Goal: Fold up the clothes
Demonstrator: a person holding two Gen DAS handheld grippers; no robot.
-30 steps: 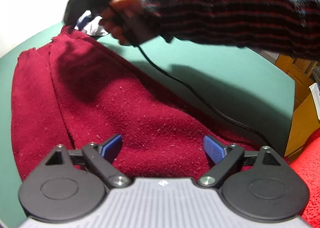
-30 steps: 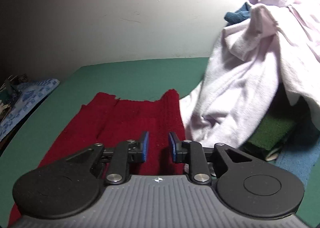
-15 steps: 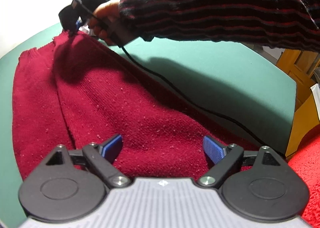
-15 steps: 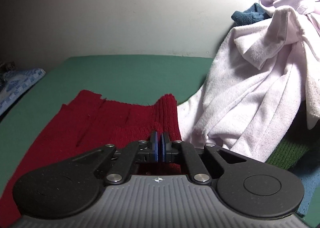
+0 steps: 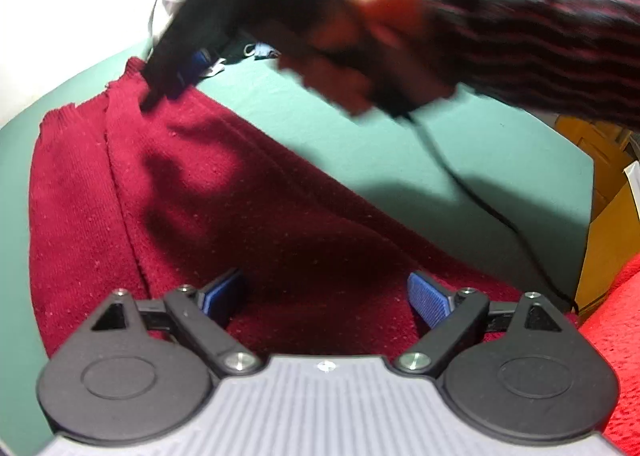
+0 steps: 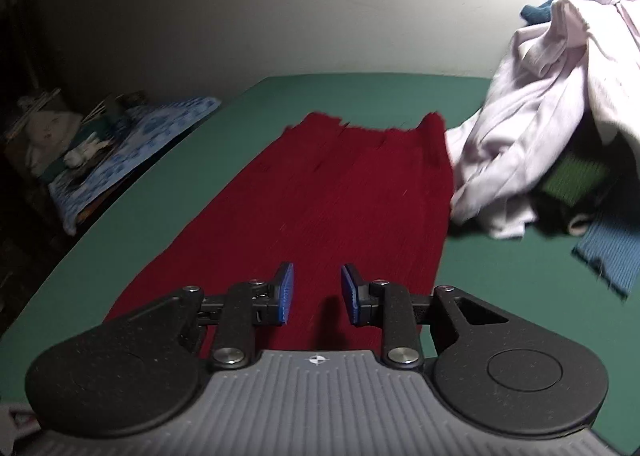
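Opening right claw [image 6: 316, 292] empty above red sweater [image 6: 340, 191]; left claw [image 5: 326, 296] wide.

The right gripper [image 6: 316, 294] sits low in the frame, its jaws opening with nothing between the blue pads. Beyond them a red sweater [image 6: 340, 191] lies flat on the green table [image 6: 500, 276], running toward the centre. At upper right slumps a pale lilac garment [image 6: 552, 115] (over darker clothes). A blue patterned cloth [image 6: 136, 143] lies at left.
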